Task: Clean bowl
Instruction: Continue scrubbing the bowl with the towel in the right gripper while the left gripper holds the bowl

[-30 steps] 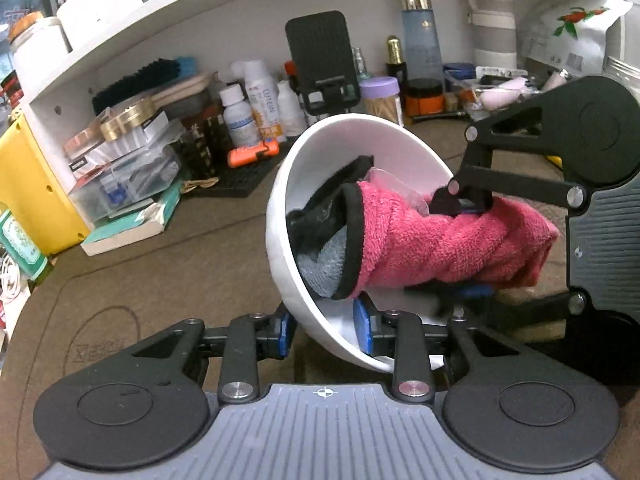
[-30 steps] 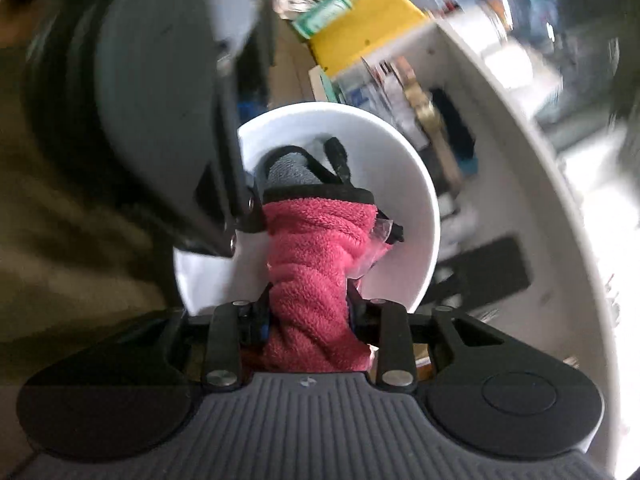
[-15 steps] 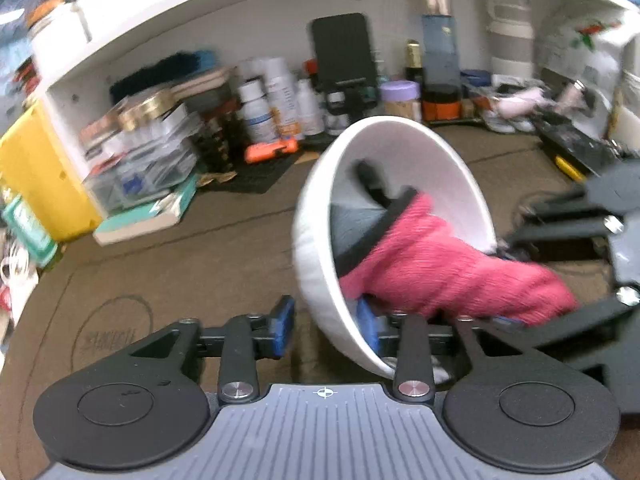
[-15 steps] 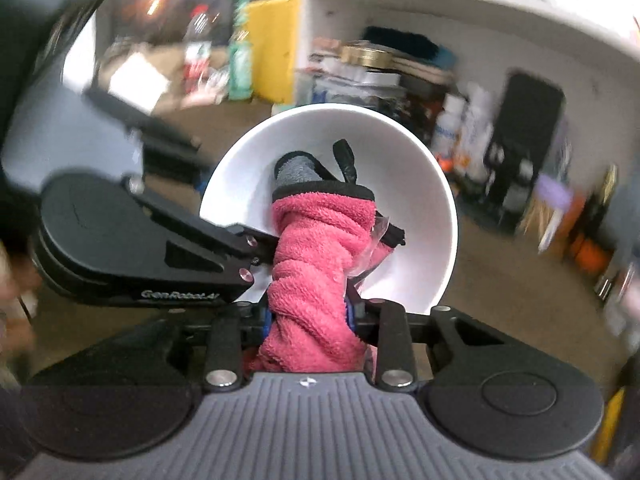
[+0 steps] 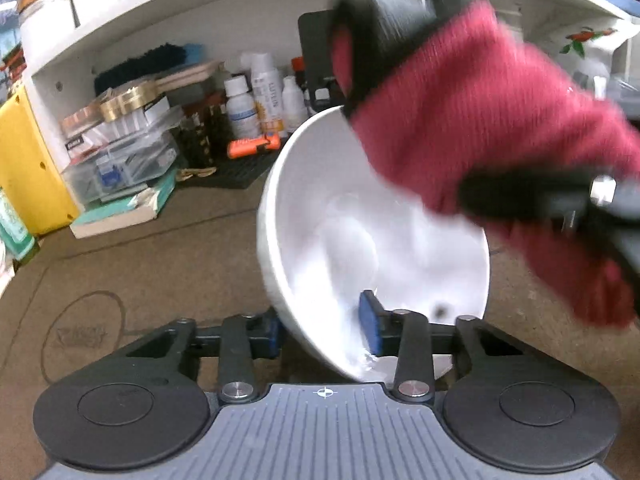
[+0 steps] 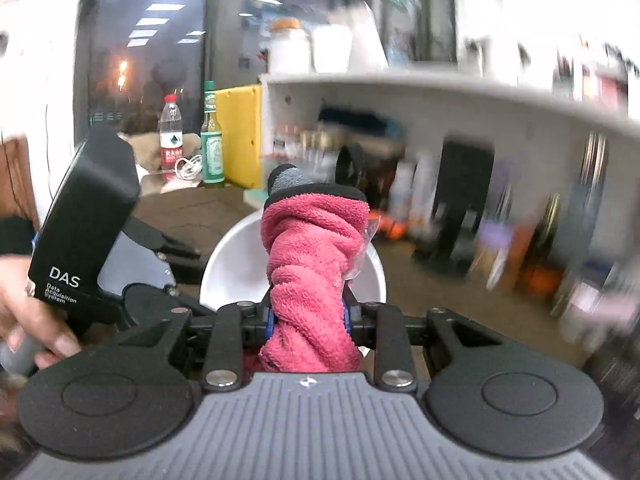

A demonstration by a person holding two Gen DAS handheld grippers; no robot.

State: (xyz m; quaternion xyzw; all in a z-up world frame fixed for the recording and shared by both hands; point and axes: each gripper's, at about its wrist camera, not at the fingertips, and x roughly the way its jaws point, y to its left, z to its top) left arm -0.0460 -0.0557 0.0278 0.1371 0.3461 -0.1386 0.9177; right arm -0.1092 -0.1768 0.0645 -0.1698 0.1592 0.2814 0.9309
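Bowl [image 5: 352, 240] emptied, pink cloth [image 5: 472, 120] lifted out, seemingly clear

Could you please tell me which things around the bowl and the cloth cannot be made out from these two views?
- Left wrist view: the right gripper is smeared by motion, and the pink cloth covers its fingers.
- Left wrist view: the white bowl hides its own underside; whether the dark speck near its rim is dirt is too small to tell.
- Right wrist view: the cloth hides the bowl's interior; the shelf items are blurred.
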